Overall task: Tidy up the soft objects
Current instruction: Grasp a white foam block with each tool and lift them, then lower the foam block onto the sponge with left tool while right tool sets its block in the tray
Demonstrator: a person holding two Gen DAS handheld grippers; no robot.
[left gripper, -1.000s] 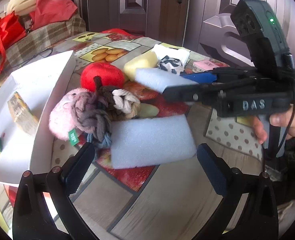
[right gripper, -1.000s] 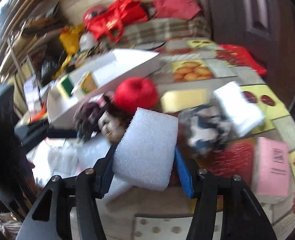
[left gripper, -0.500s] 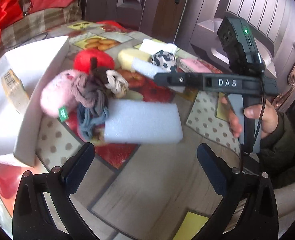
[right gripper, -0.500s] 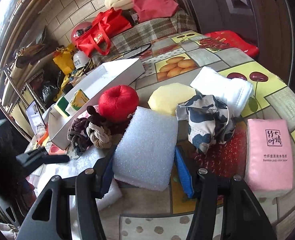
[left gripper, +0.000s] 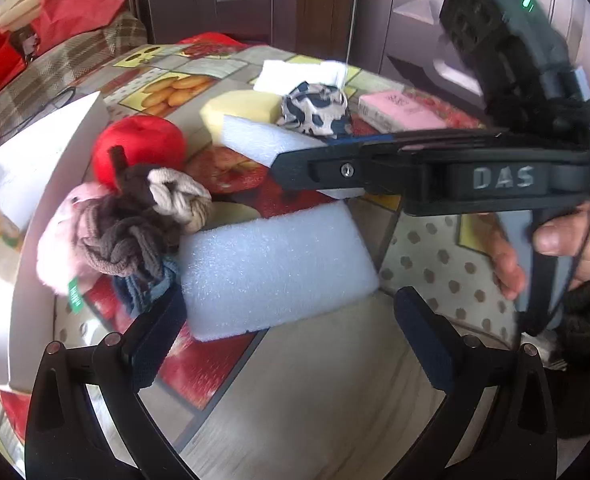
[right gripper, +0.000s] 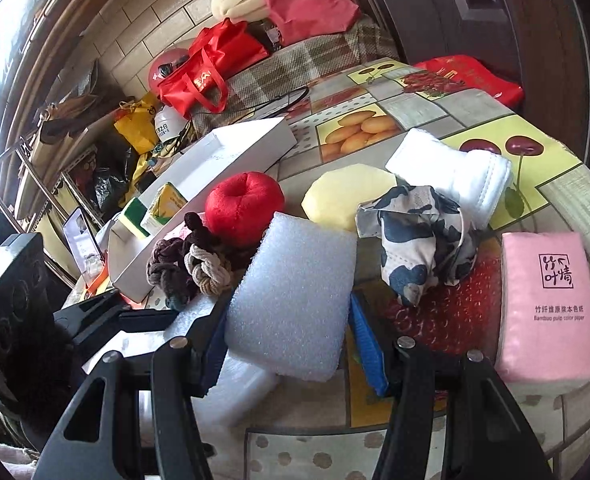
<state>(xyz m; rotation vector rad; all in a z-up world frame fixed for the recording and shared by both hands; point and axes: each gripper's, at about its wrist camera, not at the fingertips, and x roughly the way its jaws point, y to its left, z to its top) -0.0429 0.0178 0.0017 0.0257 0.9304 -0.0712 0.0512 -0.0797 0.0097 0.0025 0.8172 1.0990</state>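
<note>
Foam block [right gripper: 291,300] white w/ a faint blue tint, same as 2nd foam slab [left gripper: 273,272]; plush apple [right gripper: 245,206] bright red, sponge [right gripper: 345,194] pale yellow, folded cloth [right gripper: 453,170] white, crumpled fabric [right gripper: 419,240] cream w/ dark navy cow-type blotches. Tissue pack [right gripper: 545,308] pink w/ dark lettering, knotted rope toy [left gripper: 143,216] mixed brown, grey, cream & blue, fuzzy plush [left gripper: 61,240] light pink w/ green tag, box [right gripper: 231,156] white. Tablecloth [right gripper: 415,110] patchwork: fruit pics (cherries, strawberries, orange fruit) on yellow, grey & red squares, plus beige-dotted panels; gripper pads [right gripper: 365,340] blue on black frames.

Right hand-held gripper [right gripper: 289,334] clamps white foam block [right gripper: 291,300] above table [right gripper: 415,436].
</note>
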